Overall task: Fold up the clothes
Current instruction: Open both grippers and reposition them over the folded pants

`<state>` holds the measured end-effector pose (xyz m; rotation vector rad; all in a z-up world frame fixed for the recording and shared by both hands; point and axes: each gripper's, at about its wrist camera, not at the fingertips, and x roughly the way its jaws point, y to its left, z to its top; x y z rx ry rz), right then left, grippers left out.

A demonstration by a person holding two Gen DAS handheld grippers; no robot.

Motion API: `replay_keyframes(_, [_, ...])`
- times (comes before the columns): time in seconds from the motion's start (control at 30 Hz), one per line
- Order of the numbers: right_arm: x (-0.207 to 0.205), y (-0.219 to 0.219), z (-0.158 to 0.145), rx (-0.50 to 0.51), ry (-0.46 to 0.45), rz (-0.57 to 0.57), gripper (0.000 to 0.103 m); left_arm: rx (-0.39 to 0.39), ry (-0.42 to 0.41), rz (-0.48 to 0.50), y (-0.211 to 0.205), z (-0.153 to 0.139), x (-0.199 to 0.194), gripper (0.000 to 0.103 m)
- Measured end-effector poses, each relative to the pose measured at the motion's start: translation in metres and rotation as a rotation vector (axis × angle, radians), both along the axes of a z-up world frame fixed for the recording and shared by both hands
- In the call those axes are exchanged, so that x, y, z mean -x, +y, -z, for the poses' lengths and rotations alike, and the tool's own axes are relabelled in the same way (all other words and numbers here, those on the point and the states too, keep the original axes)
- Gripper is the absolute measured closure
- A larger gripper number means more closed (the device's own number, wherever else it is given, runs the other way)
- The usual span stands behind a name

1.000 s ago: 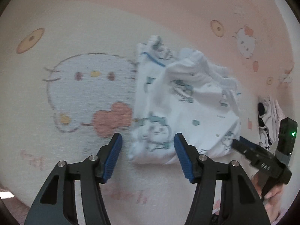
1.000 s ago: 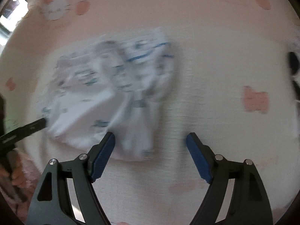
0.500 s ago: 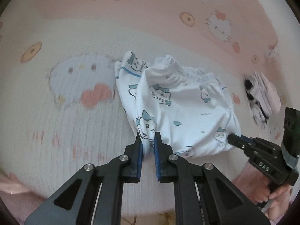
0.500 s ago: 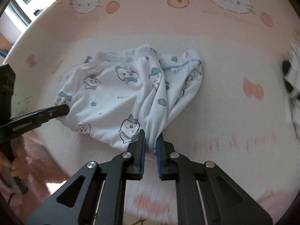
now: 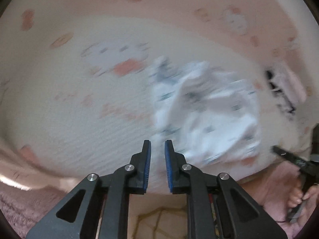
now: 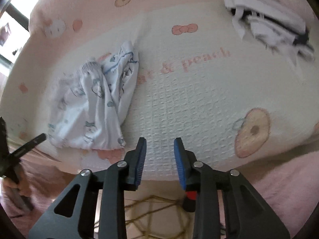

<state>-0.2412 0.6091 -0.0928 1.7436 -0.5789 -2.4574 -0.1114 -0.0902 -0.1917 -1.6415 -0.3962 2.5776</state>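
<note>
White printed shorts [image 5: 207, 115] lie bunched on the pink and cream cartoon blanket [image 5: 79, 109], blurred in the left wrist view. My left gripper [image 5: 157, 142] hovers just off their near left corner, jaws opening a little with nothing between them. In the right wrist view the shorts [image 6: 93, 107] sit to the left of my right gripper [image 6: 160, 140]. Its jaws are opening over bare blanket [image 6: 189, 99] with nothing in them. The tip of each gripper shows at the edge of the other's view, near the garment's near corners.
A black and white garment [image 6: 269, 23] lies heaped at the far right of the blanket, also in the left wrist view [image 5: 283, 91]. The near bed edge drops to a pink fleece cover [image 6: 289, 179] and patterned floor [image 6: 155, 209]. A hand [image 5: 299, 197] grips the right tool.
Half a second ago both grippers were shut on the shorts' near edge. Both have let go and drawn back, the right one sliding off to the right; the shorts now lie bunched.
</note>
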Motion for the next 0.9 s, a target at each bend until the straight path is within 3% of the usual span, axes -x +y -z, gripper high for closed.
replay_keyframes(0.13, [0.007,-0.031,-0.001,0.041,0.037,-0.073,0.066,-0.041,0.009,0.145,0.049,0.012,0.007,0.087])
replay_keyframes(0.2, [0.015,-0.044,0.008,0.026,0.047,-0.129,0.06,-0.015,-0.038,0.187,0.068,0.026,0.004,0.087])
replay_keyframes(0.3, [0.034,-0.059,0.028,-0.078,0.015,-0.183,0.063,0.087,-0.071,0.214,0.088,0.036,0.012,0.088])
replay_keyframes(0.47, [0.029,-0.08,0.025,-0.275,0.045,-0.265,0.073,0.074,-0.121,0.143,0.079,0.035,0.024,0.09])
replay_keyframes(0.53, [0.028,-0.075,0.024,-0.348,0.045,-0.236,0.074,0.068,-0.136,0.115,0.075,0.036,0.029,0.093])
replay_keyframes(0.6, [0.028,-0.064,0.023,-0.393,0.042,-0.182,0.074,0.112,-0.127,0.128,0.084,0.037,0.022,0.093])
replay_keyframes(0.7, [0.028,-0.045,0.016,-0.313,0.045,-0.114,0.075,0.108,-0.089,0.126,0.079,0.027,0.007,0.092])
replay_keyframes(0.73, [0.026,-0.043,0.01,-0.28,0.066,-0.107,0.073,0.101,-0.058,0.133,0.064,0.016,-0.015,0.092])
replay_keyframes(0.83, [0.028,-0.047,-0.008,-0.172,0.137,-0.129,0.071,0.044,0.02,0.158,0.069,0.0,-0.018,0.089])
replay_keyframes(0.9, [0.027,-0.057,-0.006,-0.142,0.151,-0.154,0.067,0.0,0.032,0.157,0.072,0.001,-0.013,0.072])
